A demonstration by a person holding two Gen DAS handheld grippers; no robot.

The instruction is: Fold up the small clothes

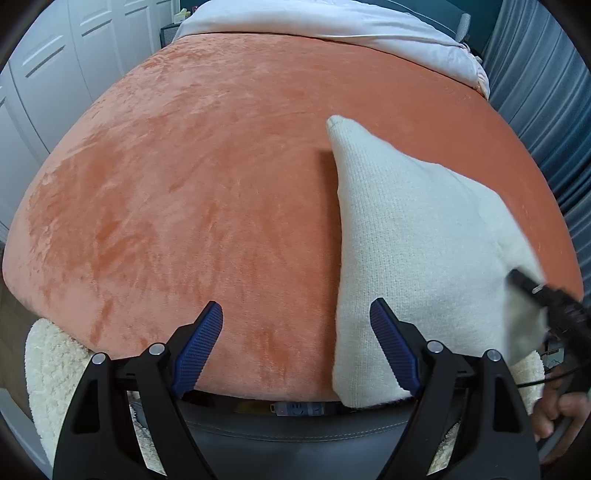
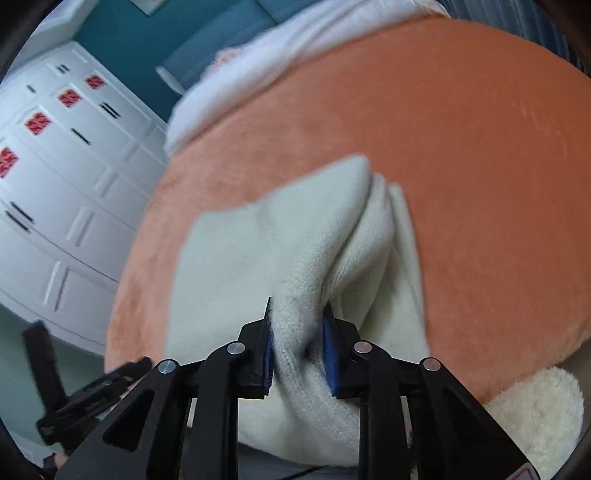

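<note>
A cream knit garment (image 1: 413, 236) lies on the orange plush bed cover (image 1: 207, 192), its near part lifted. My left gripper (image 1: 295, 314) is open and empty, just left of the garment's near edge, with its right finger over the cloth. My right gripper (image 2: 298, 317) is shut on a bunched fold of the knit garment (image 2: 258, 258) and holds it up off the cover (image 2: 480, 184). The right gripper also shows at the right edge of the left wrist view (image 1: 524, 282), pinching the garment's corner.
A white duvet (image 1: 332, 22) lies across the far end of the bed. White cupboards (image 1: 55, 74) stand to the left and blue curtains (image 1: 546, 92) to the right. A fluffy cream cloth (image 1: 51, 365) hangs at the near bed edge.
</note>
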